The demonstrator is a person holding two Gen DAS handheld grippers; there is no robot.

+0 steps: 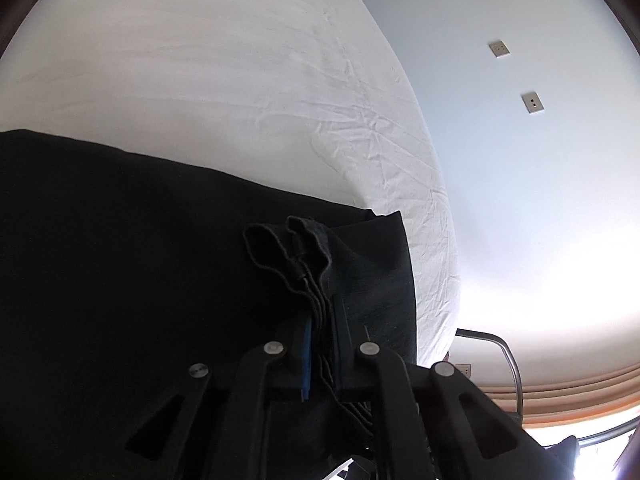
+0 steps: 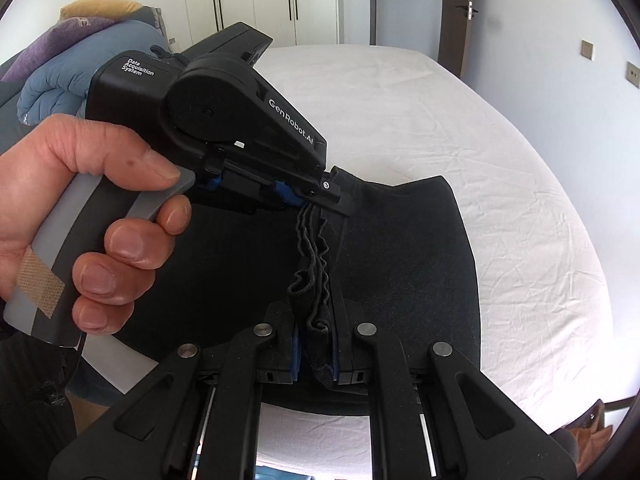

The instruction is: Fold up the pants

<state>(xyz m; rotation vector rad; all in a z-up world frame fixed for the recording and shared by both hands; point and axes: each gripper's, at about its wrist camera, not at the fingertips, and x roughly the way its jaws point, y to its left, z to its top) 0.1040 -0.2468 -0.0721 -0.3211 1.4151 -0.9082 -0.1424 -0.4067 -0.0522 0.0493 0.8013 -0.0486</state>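
With both the left gripper [image 1: 320,344] and right gripper [image 2: 316,344] clamped on the bunched edge of the pants [image 2: 400,248] ahead over the bed [image 2: 500,160], we keep tension even and lay it flat.

The left gripper [image 2: 320,200] points down at a slant, its jaws clamped tight on bunched fabric edges. A bare left hand [image 2: 88,216] wraps its grey handle, thumb on top, four fingers curled beneath. The right gripper [image 2: 316,356] also slants down, jaws pinched on the same gathered edges, just beside the left.
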